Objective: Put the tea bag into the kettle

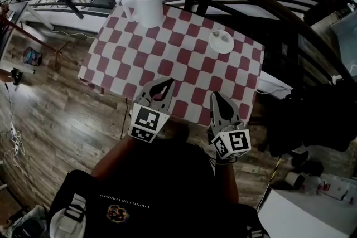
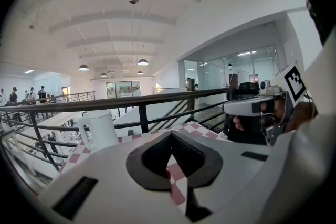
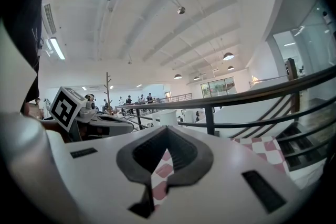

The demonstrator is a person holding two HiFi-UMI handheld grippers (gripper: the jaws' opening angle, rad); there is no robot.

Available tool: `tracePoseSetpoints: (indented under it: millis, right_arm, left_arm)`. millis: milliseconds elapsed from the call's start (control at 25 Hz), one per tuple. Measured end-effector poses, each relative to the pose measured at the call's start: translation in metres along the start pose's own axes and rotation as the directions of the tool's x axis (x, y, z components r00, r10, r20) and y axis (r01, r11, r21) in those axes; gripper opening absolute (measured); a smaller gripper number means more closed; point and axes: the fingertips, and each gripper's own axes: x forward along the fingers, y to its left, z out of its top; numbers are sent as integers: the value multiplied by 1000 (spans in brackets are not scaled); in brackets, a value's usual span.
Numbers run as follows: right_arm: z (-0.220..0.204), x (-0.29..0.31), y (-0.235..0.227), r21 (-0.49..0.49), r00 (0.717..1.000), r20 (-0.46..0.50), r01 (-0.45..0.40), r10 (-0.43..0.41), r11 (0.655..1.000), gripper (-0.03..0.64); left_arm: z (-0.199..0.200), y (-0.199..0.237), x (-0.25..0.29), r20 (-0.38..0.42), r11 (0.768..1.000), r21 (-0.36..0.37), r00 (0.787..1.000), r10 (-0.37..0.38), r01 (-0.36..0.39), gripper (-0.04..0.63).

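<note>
Left hand-held gripper point(image 1: 167, 82) and right hand-held gripper point(image 1: 216, 96): jaws closed, empty, over near edge of checkered table point(image 1: 184, 64). Tea bag point(image 1: 219, 37) on white saucer point(image 1: 226, 46), far right. White kettle point(image 1: 146, 4) far left, well apart.

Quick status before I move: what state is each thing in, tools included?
Left tool: shut, empty, at the near edge of the table.
Right tool: shut, empty, at the same edge.
Kettle: upright, far left corner.
Tea bag: lying on the plate, not picked up.
Plate: flat, far right.
</note>
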Motion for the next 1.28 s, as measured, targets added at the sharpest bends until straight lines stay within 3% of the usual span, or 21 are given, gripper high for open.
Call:
tracePoseSetpoints:
  millis: [1280]
  right_arm:
    - [-1,84,47,-5,992,-28,-124,124,992,11]
  left_arm:
    - [-16,90,-25,-19,991,-46,992,127,-127,-2]
